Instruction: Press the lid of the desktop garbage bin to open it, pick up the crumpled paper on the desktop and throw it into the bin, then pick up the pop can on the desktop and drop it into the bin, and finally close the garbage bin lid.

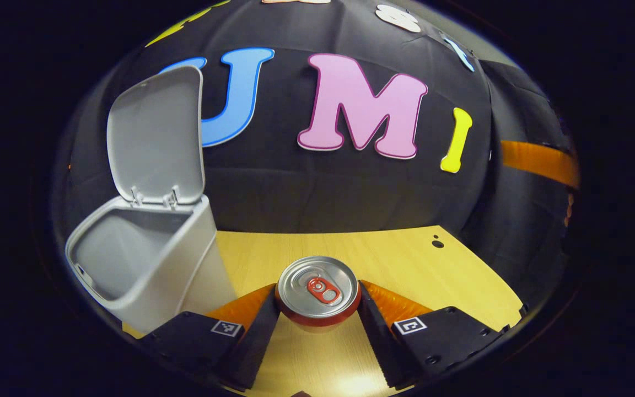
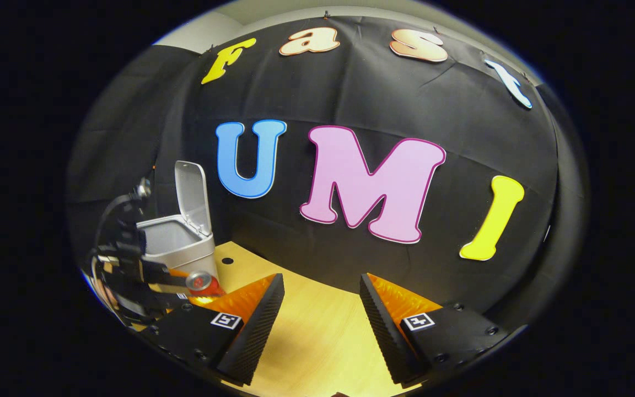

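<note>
Pop can (image 1: 318, 290) on desktop (image 1: 405, 264), right of bin (image 1: 146, 264).

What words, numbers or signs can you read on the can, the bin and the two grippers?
Pop can: no readable text on its top.
Bin: plain, no text or sign.
Left gripper: square black-and-white markers, a coded pattern, no words.
Right gripper: markers of the same kind, no words.
So no readable text stands on any of these.
</note>
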The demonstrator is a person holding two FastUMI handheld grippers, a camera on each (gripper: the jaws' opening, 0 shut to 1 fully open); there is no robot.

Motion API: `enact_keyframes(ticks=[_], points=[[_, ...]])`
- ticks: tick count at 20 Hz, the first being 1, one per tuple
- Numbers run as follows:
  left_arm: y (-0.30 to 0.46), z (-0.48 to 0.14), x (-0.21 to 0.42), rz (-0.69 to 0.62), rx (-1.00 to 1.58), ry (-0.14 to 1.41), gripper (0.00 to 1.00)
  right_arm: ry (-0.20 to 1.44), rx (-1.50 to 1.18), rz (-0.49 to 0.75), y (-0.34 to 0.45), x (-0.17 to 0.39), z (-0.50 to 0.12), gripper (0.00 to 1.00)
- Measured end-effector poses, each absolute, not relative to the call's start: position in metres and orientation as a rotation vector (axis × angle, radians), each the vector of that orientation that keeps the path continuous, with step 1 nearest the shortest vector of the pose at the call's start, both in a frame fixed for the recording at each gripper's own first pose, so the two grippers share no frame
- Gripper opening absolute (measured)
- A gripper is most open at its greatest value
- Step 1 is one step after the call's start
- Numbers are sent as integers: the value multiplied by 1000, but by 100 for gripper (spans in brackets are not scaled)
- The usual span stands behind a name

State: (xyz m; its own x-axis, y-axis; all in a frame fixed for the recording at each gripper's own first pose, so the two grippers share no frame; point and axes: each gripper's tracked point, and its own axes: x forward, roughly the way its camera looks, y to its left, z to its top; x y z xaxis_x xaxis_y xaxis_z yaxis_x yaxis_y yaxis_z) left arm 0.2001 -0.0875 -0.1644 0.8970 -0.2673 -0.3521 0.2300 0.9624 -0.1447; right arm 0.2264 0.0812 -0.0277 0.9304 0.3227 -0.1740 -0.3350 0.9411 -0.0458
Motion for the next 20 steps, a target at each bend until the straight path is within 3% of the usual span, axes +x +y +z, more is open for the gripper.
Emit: enact_keyframes(ticks=[3, 8, 13, 20], points=[[-58, -85, 214, -228, -42, 237, 83, 147, -52, 336, 87, 220, -19, 90], [15, -31, 202, -119, -11, 173, 83, 126, -18, 330, 91, 206, -12, 90], [81, -38, 196, -6, 23, 220, 83, 140, -15, 322, 88, 195, -17, 90], [115, -85, 192, 55, -79, 345, 83, 157, -17, 325, 87, 188, -28, 90]])
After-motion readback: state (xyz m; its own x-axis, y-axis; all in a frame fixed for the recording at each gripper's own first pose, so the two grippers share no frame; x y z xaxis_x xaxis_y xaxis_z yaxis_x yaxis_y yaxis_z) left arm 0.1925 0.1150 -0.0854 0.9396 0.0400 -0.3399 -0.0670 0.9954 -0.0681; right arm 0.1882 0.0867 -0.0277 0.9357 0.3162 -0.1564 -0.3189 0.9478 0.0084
